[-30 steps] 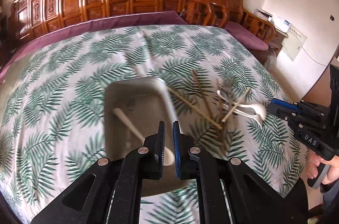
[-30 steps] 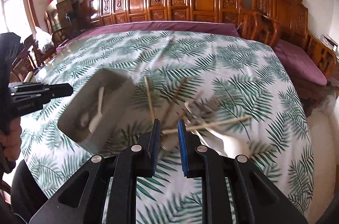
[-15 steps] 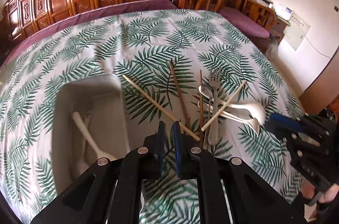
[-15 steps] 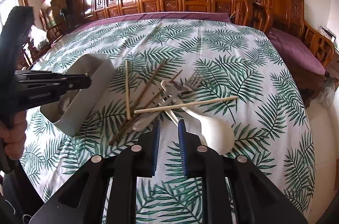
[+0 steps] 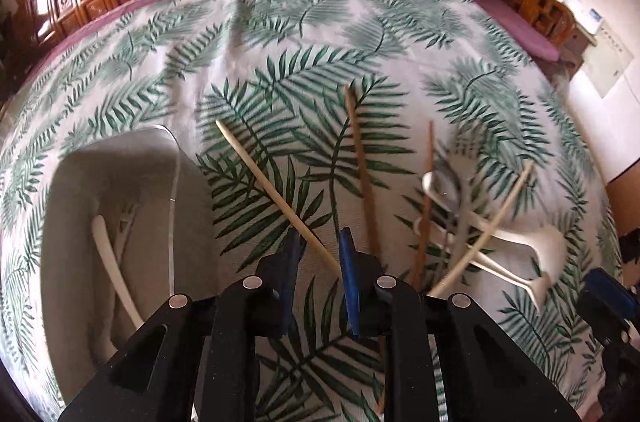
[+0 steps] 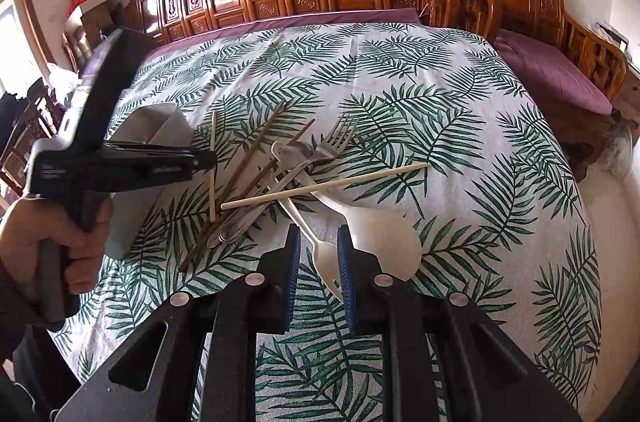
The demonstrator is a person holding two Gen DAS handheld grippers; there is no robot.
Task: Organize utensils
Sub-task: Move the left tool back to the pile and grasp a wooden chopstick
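- left gripper [image 5: 320,248]: jaws opening, one pale chopstick [image 5: 276,198] lying between
- right gripper [image 6: 318,244]: fingers sitting narrow, straddling one white spoon [image 6: 326,256], not gripping
- pile: four chopsticks, two forks showing

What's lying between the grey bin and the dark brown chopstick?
In the left wrist view, one pale chopstick lies on the cloth between the grey bin and the dark brown chopstick.

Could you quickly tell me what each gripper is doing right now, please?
Left gripper: jaws opening around a pale chopstick, not gripping it.
Right gripper: open, holding nothing, above a white plastic spoon.
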